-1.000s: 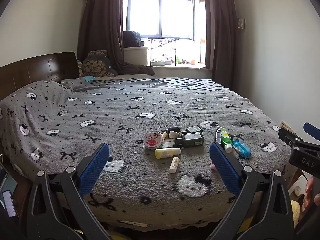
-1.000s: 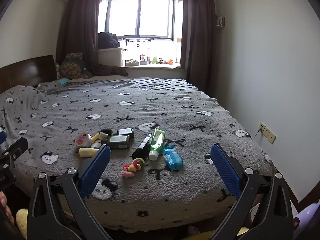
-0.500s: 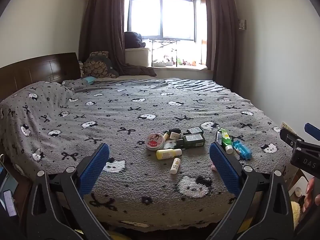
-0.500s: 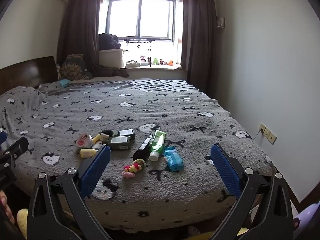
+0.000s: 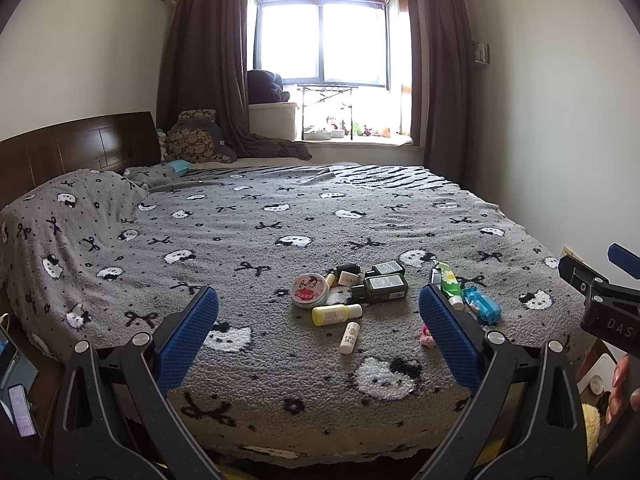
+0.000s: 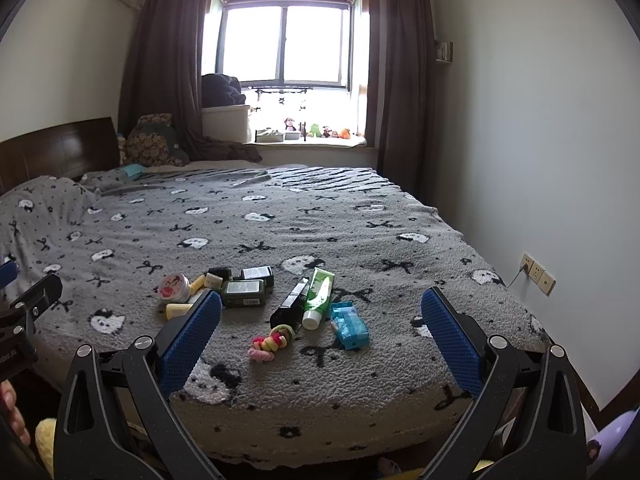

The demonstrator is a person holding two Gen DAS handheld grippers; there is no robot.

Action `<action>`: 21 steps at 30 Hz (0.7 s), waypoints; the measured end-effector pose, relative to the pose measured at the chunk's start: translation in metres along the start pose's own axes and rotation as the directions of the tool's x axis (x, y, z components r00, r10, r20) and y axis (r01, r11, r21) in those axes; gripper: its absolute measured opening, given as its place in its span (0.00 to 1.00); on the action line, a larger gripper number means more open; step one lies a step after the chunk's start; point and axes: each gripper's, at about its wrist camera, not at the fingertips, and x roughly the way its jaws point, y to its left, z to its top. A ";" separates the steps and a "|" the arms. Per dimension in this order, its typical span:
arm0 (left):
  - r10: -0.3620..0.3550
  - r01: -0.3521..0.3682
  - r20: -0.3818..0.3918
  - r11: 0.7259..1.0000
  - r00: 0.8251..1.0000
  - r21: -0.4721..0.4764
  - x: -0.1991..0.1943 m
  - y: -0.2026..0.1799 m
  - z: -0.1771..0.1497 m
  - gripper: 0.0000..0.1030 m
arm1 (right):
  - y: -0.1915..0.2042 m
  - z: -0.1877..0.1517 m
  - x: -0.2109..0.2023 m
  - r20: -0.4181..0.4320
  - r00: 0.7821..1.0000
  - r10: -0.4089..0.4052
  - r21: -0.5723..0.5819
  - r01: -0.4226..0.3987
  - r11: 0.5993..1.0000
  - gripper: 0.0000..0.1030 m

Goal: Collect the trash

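Approach stage only: left gripper [image 5: 318,334] and right gripper [image 6: 320,332] hover spread wide and empty short of the bed [image 6: 360,412], where the litter cluster [image 6: 256,292] lies untouched near its foot; next move, I judge, needs a forward reach.

The right gripper [image 6: 320,336] is wide open with nothing in it, held off the near edge of the bed [image 6: 400,412]. Between its blue fingers [image 6: 190,336] and just past them lies a bunch of pink and yellow hair ties [image 6: 270,342]. Beyond that are a black tube [image 6: 290,306], a green tube [image 6: 318,296] and a blue packet [image 6: 349,324], side by side. Behind the left finger are two dark green boxes [image 6: 244,294], a small yellow bottle [image 6: 178,310] and a round tin [image 6: 173,287]. Far left, part of the other gripper [image 6: 28,312] peeks in.
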 end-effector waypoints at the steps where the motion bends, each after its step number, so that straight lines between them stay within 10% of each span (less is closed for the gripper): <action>1: 0.000 0.000 0.001 1.000 1.000 0.001 0.000 0.000 0.000 0.92 | 0.001 0.000 0.000 0.001 1.000 0.000 0.000 0.000 1.000 0.97; 21: 0.005 -0.005 0.022 1.000 1.000 0.008 -0.005 -0.002 0.005 0.92 | 0.001 0.005 -0.005 0.016 1.000 0.013 -0.009 -0.013 1.000 0.97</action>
